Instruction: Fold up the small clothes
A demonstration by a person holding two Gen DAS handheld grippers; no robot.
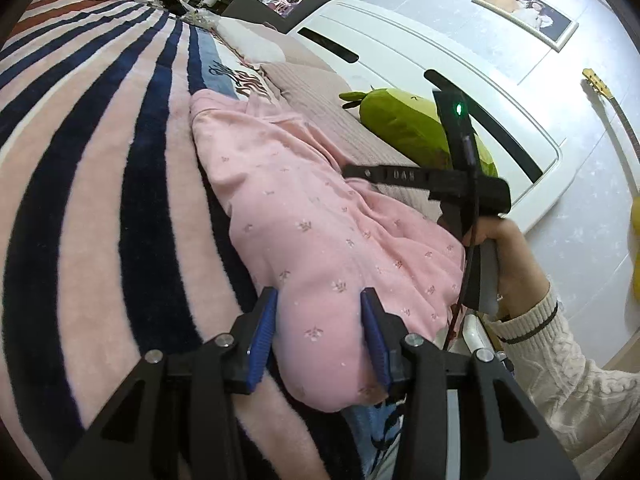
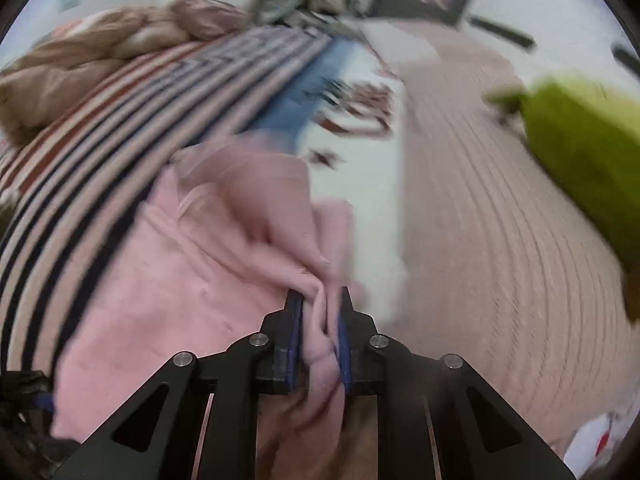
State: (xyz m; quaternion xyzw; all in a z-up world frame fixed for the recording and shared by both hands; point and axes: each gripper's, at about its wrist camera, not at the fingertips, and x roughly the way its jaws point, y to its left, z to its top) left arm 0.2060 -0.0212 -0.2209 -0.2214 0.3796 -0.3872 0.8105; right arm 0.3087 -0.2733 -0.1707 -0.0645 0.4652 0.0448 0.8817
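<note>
**Pink garment pinched at two edges on the bed**

Blue-padded fingers of the left gripper [image 1: 320, 336] stood on either side of a rounded fold of the soft pink floral-print garment [image 1: 304, 216], pressing into it at the near end, so it appeared to be grasping that fold. The right gripper [image 2: 320, 332] was clenched on a bunched ridge of the same cloth, its pads nearly meeting; that view was blurred. The garment lay across the pink-and-navy striped fleece blanket [image 1: 100, 160], partly over a ribbed mauve cover [image 2: 480, 240], with a green plush toy [image 1: 404, 124] well beyond it. The cloth looked light, limp and easily creased, likely to sag between grips, so hems or corners seemed the better places to hold.
</note>
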